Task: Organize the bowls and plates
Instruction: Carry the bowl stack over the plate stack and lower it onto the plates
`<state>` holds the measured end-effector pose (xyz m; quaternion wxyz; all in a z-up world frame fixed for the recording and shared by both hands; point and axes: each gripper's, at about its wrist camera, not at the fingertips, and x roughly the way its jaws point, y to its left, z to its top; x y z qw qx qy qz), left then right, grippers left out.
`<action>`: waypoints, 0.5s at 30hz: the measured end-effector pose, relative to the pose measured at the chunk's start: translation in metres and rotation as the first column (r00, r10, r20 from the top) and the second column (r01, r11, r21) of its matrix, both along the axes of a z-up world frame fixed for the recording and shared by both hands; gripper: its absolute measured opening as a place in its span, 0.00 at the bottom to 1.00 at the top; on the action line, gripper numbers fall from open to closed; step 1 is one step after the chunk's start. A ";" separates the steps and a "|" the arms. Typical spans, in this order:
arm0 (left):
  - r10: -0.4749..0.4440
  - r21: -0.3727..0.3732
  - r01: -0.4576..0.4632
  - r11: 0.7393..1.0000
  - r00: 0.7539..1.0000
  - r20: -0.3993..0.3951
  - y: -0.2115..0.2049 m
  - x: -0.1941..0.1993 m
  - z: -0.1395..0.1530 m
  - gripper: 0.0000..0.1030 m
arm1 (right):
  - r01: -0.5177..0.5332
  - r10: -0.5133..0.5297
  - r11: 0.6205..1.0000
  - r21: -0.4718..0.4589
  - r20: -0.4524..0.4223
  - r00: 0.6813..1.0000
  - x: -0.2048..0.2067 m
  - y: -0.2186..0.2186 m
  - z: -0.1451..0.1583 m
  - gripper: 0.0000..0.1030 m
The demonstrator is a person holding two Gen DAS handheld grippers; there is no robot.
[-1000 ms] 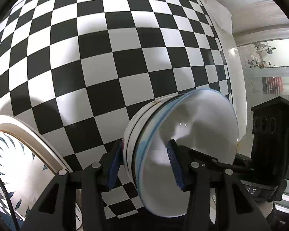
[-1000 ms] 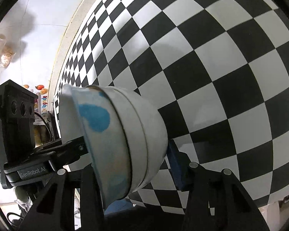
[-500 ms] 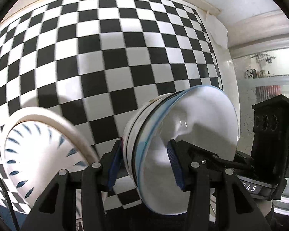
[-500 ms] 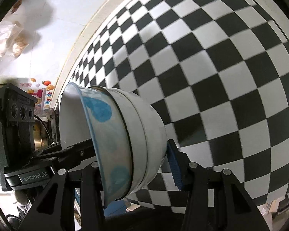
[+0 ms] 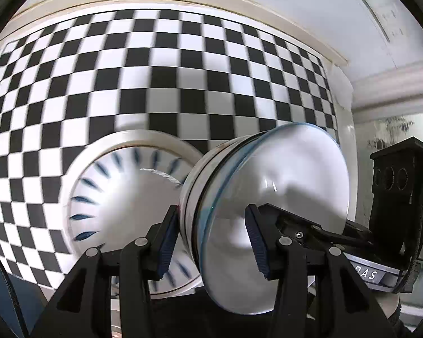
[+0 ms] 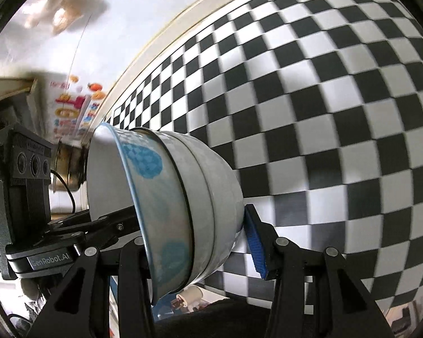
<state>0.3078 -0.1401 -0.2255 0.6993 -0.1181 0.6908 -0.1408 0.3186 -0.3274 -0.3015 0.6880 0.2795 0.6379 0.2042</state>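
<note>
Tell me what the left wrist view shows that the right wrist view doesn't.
Only the left wrist view shows the white plate with blue leaf marks lying on the table. Only the right wrist view shows the blue blotches on the outside of the stack of nested white bowls. Both show that stack, held by both grippers, left gripper and right gripper, above the black-and-white checkered tablecloth.

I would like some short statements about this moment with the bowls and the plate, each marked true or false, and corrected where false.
1. Both grippers grip the same stack of bowls. True: the left gripper and right gripper each clamp it.
2. The stack is a single bowl. False: several nested rims show.
3. The outer bowl has red spots. False: they are blue.
4. A plate with dark blue leaf marks lies on the checkered cloth. True.
5. The stack rests flat on the cloth. False: it is held tilted on its side.
</note>
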 end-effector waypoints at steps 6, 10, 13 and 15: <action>0.069 0.028 -0.069 0.997 0.998 0.003 0.032 -0.010 -0.006 0.42 | -0.083 0.083 0.997 0.007 0.002 0.997 -0.002 0.035 -0.003 0.47; 0.116 0.038 -0.115 0.993 0.993 -0.013 0.049 -0.013 -0.015 0.42 | -0.133 0.133 0.991 0.008 0.000 0.991 -0.001 0.058 -0.011 0.47; 0.144 0.042 -0.143 0.989 0.989 -0.026 0.060 -0.016 -0.023 0.42 | -0.162 0.162 0.987 0.004 -0.005 0.987 0.001 0.072 -0.018 0.47; 0.159 0.041 -0.157 0.987 0.987 -0.033 0.066 -0.018 -0.028 0.42 | -0.180 0.180 0.984 0.001 -0.011 0.984 0.002 0.079 -0.022 0.46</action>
